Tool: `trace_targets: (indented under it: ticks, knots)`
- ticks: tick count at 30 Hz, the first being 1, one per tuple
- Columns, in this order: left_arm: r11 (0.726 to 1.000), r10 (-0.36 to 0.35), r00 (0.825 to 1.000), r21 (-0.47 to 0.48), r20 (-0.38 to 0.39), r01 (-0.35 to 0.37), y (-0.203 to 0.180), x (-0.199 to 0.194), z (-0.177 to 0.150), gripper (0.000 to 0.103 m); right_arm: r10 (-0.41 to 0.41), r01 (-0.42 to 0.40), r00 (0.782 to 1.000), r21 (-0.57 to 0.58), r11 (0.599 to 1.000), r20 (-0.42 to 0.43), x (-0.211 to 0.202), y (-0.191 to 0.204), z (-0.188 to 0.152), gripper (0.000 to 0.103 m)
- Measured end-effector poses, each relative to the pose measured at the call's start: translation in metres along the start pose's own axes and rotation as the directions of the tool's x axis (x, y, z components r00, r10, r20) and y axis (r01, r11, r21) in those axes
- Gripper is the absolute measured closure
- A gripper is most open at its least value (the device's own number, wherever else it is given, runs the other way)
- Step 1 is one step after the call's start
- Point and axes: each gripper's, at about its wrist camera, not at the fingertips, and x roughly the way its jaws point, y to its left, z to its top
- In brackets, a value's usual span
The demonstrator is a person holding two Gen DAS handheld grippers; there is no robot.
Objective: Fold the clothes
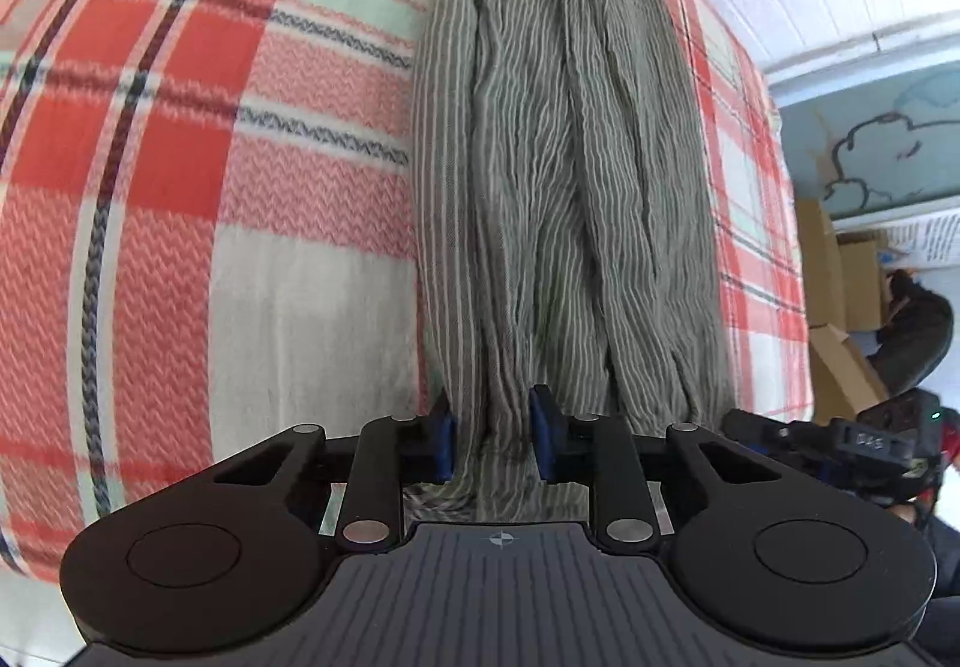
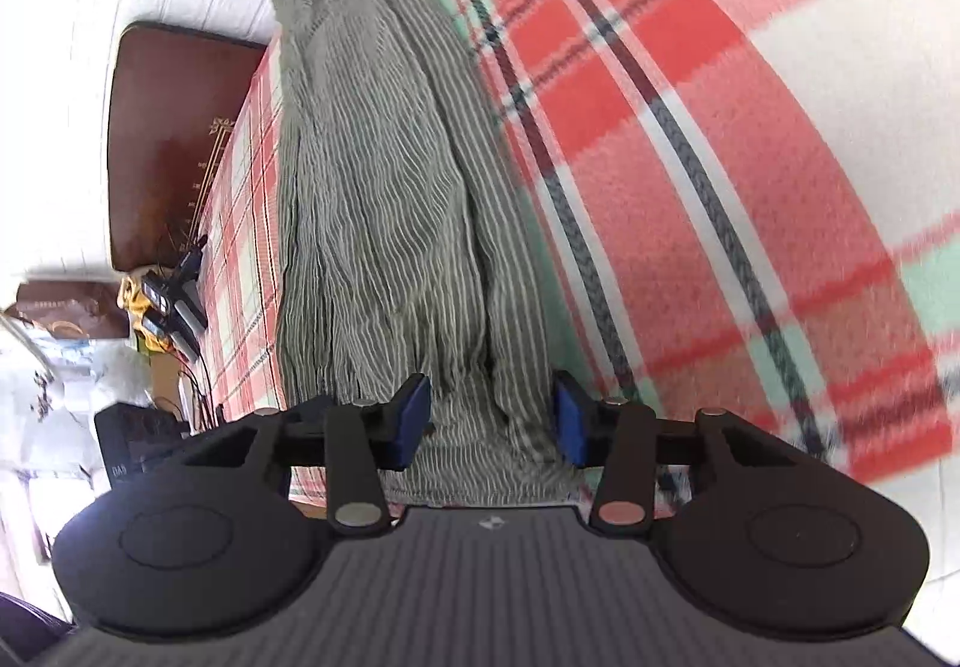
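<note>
A grey-green garment (image 1: 570, 175) with thin white stripes lies crumpled in a long strip on a red, white and mint plaid blanket (image 1: 180, 187). My left gripper (image 1: 493, 439) sits at the garment's near end, and its blue pads (image 1: 444, 442) pinch a bunched fold of the cloth. In the right wrist view the same garment (image 2: 372, 199) runs away from me across the blanket (image 2: 750, 157). My right gripper (image 2: 491, 421) is over its near hem. Its blue pads (image 2: 567, 421) stand apart, with the cloth lying flat between them.
White wall boards run behind the bed. Cardboard boxes (image 1: 840, 271) stand beyond the blanket's right edge. A brown headboard (image 2: 174, 139) and a clutter of small devices and cables (image 2: 174, 301) sit left of the garment in the right wrist view.
</note>
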Motion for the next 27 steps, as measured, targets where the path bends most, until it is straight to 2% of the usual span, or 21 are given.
trace_targets:
  ticks: [2, 3, 4, 6, 12, 15, 16, 18, 19, 21, 23, 24, 26, 27]
  knots:
    - [1.000, -0.017, 1.000, -0.012, 0.004, 0.017, 0.002, -0.001, -0.003, 0.067, -0.008, 0.008, 1.000, 0.017, 1.000, 0.017, 0.004, 0.001, 0.000, 0.060]
    - [1.000, -0.006, 1.000, -0.006, 0.002, 0.006, 0.001, 0.000, -0.003, 0.070, -0.015, 0.015, 1.000, 0.022, 1.000, 0.022, 0.006, 0.002, 0.001, 0.066]
    - [1.000, 0.006, 1.000, 0.001, 0.002, -0.006, -0.001, 0.002, -0.003, 0.086, -0.030, 0.029, 0.999, 0.015, 0.999, 0.023, 0.006, 0.003, 0.001, 0.075]
    - [1.000, 0.025, 1.000, 0.016, 0.015, -0.025, -0.005, 0.001, -0.005, 0.091, -0.062, 0.062, 0.998, -0.011, 0.998, 0.020, 0.006, 0.005, 0.000, 0.089]
    - [0.999, 0.009, 0.998, 0.043, 0.058, -0.011, -0.012, -0.014, -0.008, 0.096, -0.001, 0.000, 0.999, 0.013, 1.000, 0.037, -0.006, -0.001, -0.003, 0.093]
    - [0.998, 0.043, 0.998, 0.037, 0.053, -0.045, -0.011, -0.010, -0.007, 0.094, -0.034, 0.033, 0.998, 0.017, 0.999, 0.046, -0.004, -0.007, -0.001, 0.093]
    - [0.998, 0.056, 0.997, 0.032, 0.047, -0.057, -0.010, -0.005, -0.007, 0.090, -0.036, 0.035, 0.998, 0.018, 0.999, 0.044, -0.002, -0.008, -0.001, 0.092]
    - [0.997, 0.077, 0.996, 0.020, 0.037, -0.078, -0.009, 0.001, -0.008, 0.060, -0.023, 0.023, 0.999, 0.022, 1.000, 0.038, 0.000, -0.008, 0.002, 0.085]
    - [0.997, 0.076, 0.996, 0.020, 0.036, -0.077, -0.010, 0.002, -0.009, 0.051, -0.024, 0.024, 0.999, 0.013, 1.000, 0.036, -0.001, -0.007, 0.002, 0.080]
    - [0.997, 0.078, 0.996, 0.018, 0.038, -0.078, -0.013, 0.004, -0.011, 0.042, -0.018, 0.018, 1.000, -0.004, 1.000, 0.025, -0.001, -0.004, 0.002, 0.074]
    - [0.996, 0.083, 0.996, 0.015, 0.044, -0.084, -0.017, 0.006, -0.013, 0.040, -0.010, 0.010, 1.000, -0.002, 1.000, 0.017, 0.000, -0.008, 0.003, 0.074]
    - [0.996, 0.092, 0.995, 0.012, 0.048, -0.093, -0.019, 0.007, -0.013, 0.041, -0.004, 0.004, 1.000, 0.003, 1.000, 0.012, 0.001, -0.009, 0.004, 0.074]
    - [0.994, 0.110, 0.992, 0.003, 0.056, -0.111, -0.019, 0.007, -0.013, 0.049, 0.007, -0.007, 1.000, 0.010, 1.000, 0.002, 0.004, -0.012, 0.006, 0.079]
    - [0.993, 0.119, 0.991, -0.003, 0.059, -0.119, -0.018, 0.005, -0.014, 0.083, 0.007, -0.007, 1.000, 0.010, 1.000, -0.005, 0.006, -0.012, 0.008, 0.086]
